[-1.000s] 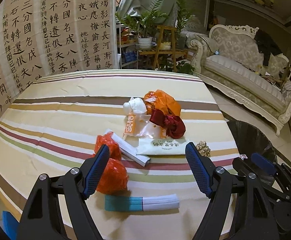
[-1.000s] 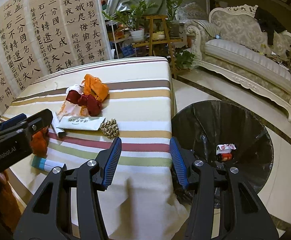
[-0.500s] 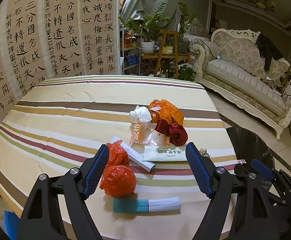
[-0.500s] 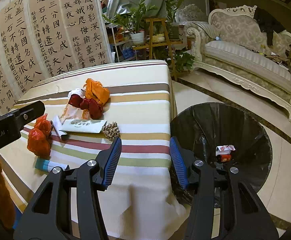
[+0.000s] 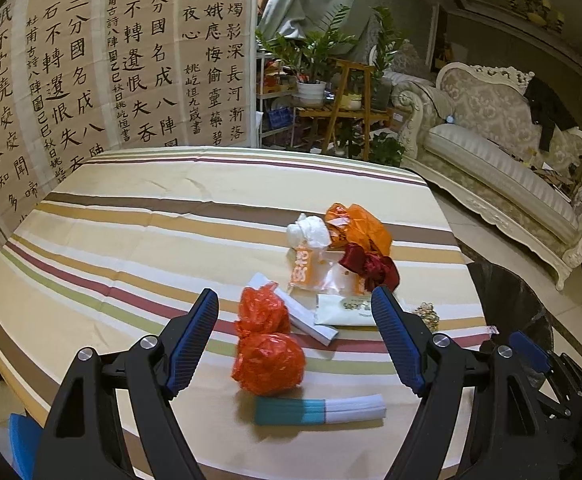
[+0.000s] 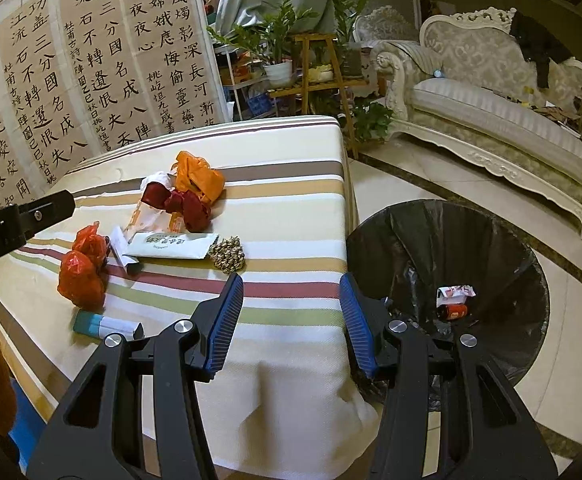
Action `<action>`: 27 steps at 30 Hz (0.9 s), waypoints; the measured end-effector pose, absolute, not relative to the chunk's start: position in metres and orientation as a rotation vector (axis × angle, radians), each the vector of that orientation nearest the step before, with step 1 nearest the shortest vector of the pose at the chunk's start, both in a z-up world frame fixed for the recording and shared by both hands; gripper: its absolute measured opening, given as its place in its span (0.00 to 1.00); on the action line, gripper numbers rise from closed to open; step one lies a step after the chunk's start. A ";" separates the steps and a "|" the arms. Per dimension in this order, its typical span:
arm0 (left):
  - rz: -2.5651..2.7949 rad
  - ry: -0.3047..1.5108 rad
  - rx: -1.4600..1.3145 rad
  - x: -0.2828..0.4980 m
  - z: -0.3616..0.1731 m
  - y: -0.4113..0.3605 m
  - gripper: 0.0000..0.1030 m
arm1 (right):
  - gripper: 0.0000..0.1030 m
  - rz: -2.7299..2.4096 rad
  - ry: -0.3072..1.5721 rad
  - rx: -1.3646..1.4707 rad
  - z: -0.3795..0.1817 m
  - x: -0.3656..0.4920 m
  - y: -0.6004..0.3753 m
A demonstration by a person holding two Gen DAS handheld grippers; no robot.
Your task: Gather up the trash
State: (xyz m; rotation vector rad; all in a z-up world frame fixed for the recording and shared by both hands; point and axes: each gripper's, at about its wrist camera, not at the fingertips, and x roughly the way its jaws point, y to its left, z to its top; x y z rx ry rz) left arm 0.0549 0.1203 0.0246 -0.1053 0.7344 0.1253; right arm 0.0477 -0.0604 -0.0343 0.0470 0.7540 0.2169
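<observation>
Trash lies on the striped tablecloth [image 5: 123, 216]. A crumpled red plastic bag [image 5: 267, 354] sits between the tips of my left gripper [image 5: 295, 308], which hangs above it wide open and empty. In front of it lies a teal-and-white paper strip [image 5: 319, 409]. Further off are a white sachet [image 5: 345, 311], a white tube [image 5: 299, 312], an orange bag [image 5: 361, 226], a dark red wrapper [image 5: 371, 266] and a golden ball [image 6: 227, 255]. My right gripper [image 6: 291, 292] is open and empty over the table's corner, beside the black-lined bin [image 6: 503, 248].
The bin holds a small red-and-white wrapper [image 6: 453, 300]. The left gripper's body [image 6: 15, 224] reaches in from the left of the right wrist view. A calligraphy screen [image 5: 91, 60], potted plants [image 5: 315, 56] and a pale sofa [image 5: 503, 168] stand beyond the table.
The left wrist view has shifted a little: the trash sits slightly further right and the red bag now shows fully between the fingers. The right gripper has stayed in place.
</observation>
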 end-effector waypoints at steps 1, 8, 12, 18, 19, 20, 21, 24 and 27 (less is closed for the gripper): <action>0.129 0.735 -0.105 0.055 0.024 0.121 0.74 | 0.47 0.218 0.754 0.047 -0.035 0.047 -0.060; 0.143 0.763 -0.101 0.053 0.013 0.129 0.74 | 0.47 0.232 0.762 0.036 -0.037 0.047 -0.054; 0.153 0.787 -0.094 0.056 0.003 0.132 0.74 | 0.47 0.240 0.769 0.024 -0.038 0.048 -0.048; 0.159 0.825 -0.097 0.062 -0.009 0.140 0.74 | 0.47 0.245 0.782 0.010 -0.041 0.051 -0.040; 0.157 0.830 -0.097 0.063 -0.010 0.140 0.74 | 0.47 0.245 0.785 0.008 -0.041 0.051 -0.038; 0.155 0.832 -0.097 0.064 -0.011 0.141 0.74 | 0.47 0.245 0.787 0.006 -0.042 0.052 -0.038; 0.153 0.835 -0.096 0.065 -0.012 0.141 0.74 | 0.47 0.245 0.788 0.004 -0.042 0.052 -0.037; 0.144 0.842 -0.092 0.066 -0.015 0.142 0.74 | 0.47 0.244 0.792 -0.001 -0.043 0.053 -0.034; 0.129 0.853 -0.085 0.068 -0.017 0.141 0.66 | 0.47 0.242 0.796 -0.004 -0.043 0.054 -0.033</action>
